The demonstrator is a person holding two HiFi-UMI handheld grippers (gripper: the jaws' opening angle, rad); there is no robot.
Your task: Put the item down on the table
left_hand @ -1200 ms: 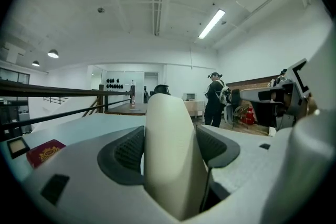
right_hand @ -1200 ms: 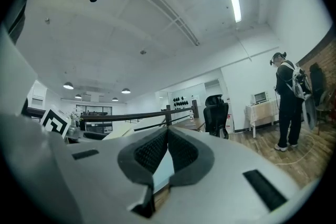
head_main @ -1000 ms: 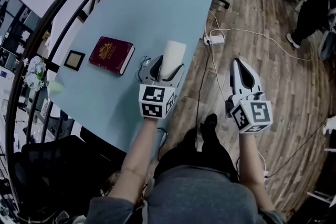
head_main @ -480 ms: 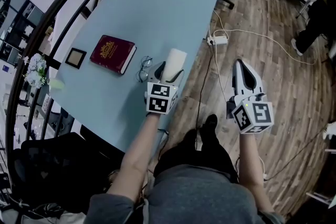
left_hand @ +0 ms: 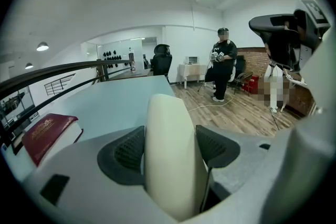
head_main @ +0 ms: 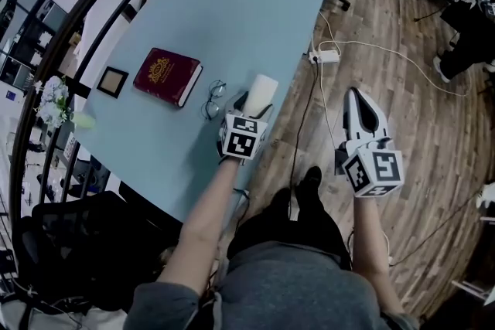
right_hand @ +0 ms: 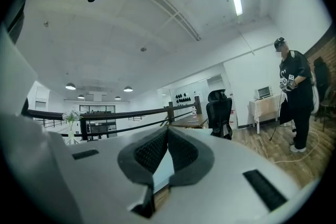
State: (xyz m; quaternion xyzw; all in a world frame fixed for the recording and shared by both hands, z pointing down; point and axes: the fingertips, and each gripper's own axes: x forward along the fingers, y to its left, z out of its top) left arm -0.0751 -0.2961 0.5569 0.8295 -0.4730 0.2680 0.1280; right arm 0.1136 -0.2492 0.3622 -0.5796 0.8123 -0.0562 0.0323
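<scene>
Smooth matt desk (head_main: pixel 232 19); wood-plank floor (head_main: pixel 402 89) with slight sheen; cream item (head_main: pixel 261 91) smooth, matt, perhaps plastic; book (head_main: pixel 166 76) cover faintly glossy

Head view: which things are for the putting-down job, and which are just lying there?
For the job: cream-white cylinder, left gripper clamped on it, pale blue table.
Just lying about: dark red book, wire-framed glasses, small black square frame, shut right gripper.

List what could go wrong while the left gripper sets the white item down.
1. The white item, clamped in the left gripper, hangs near the table's edge; released there, it might tip off onto the floor.
2. The glasses lie just beside it; lowering could knock or land on them.
</scene>
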